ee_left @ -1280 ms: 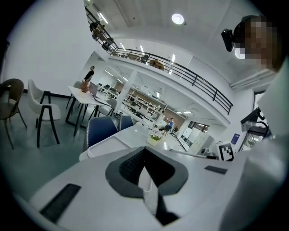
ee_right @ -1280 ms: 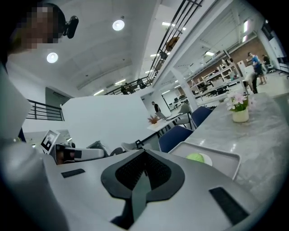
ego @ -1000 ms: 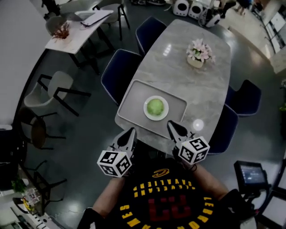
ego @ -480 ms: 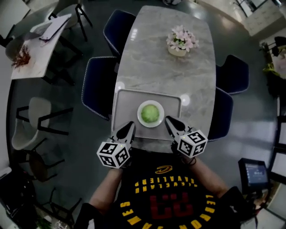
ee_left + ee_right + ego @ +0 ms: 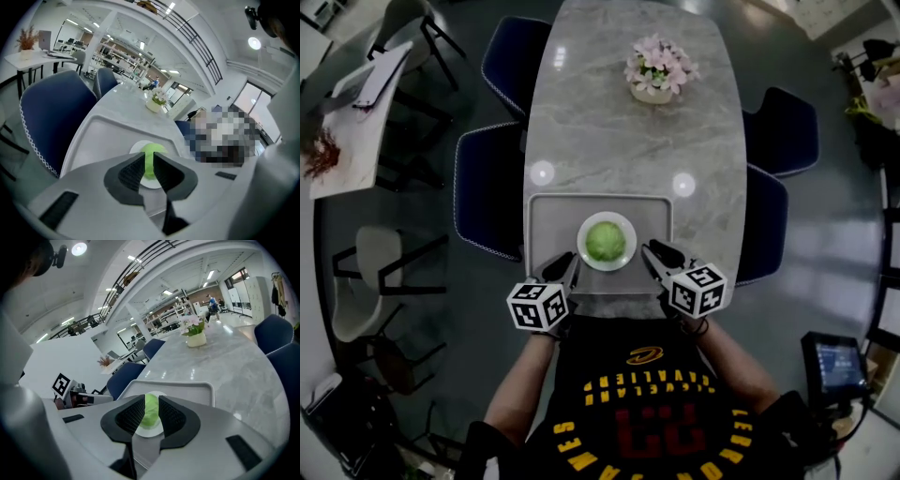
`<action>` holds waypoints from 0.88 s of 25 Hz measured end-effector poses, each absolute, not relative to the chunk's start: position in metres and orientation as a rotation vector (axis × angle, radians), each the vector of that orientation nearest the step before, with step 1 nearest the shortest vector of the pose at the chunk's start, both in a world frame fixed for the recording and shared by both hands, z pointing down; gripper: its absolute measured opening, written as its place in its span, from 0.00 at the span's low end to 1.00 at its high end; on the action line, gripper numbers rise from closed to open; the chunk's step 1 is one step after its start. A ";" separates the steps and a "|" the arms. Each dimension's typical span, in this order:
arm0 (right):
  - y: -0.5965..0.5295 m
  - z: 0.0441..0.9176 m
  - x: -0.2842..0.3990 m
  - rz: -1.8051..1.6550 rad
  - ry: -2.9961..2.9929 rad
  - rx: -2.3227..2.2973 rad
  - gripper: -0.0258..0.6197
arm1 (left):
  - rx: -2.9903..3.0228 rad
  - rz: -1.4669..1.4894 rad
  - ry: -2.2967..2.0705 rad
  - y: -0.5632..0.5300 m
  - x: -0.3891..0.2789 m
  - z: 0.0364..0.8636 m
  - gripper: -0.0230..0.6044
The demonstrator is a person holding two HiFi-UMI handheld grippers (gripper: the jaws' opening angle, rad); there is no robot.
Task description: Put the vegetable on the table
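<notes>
- Grey marble table (image 5: 628,141) on a dark glossy floor; dark blue chairs (image 5: 487,187) at 9 and 3 o'clock, flowers (image 5: 656,67) toward 12, a white side table (image 5: 356,103) at 10.
- Grey tray (image 5: 548,211) at the table's 6 o'clock end; the green vegetable (image 5: 606,241) sits on a white plate (image 5: 584,255) in it.
- Left gripper (image 5: 565,270) at the plate's 7 o'clock, right gripper (image 5: 649,251) at 5; both jaws stand narrowly apart, gripping nothing.
- The table's far end is cut off; the grippers hide the tray's near rim.
- Since a second ago the table has squared up in view and both grippers have reached the tray; the vegetable has stayed on the plate.
</notes>
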State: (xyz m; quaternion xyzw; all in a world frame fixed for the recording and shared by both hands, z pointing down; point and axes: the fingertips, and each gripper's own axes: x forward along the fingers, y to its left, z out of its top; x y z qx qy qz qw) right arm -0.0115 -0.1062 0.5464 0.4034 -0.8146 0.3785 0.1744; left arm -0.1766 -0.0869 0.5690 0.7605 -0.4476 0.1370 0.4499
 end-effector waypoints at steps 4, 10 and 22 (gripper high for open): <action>-0.104 0.579 -0.007 1.147 -2.247 1.073 0.16 | 1.778 0.399 -1.104 -0.082 -0.178 0.600 0.15; -0.106 0.611 -0.002 1.189 -2.187 1.021 0.16 | 1.730 0.486 -1.106 -0.083 -0.175 0.623 0.16; -0.105 0.658 -0.013 1.327 -2.056 0.983 0.16 | 1.640 0.529 -1.059 -0.087 -0.171 0.653 0.16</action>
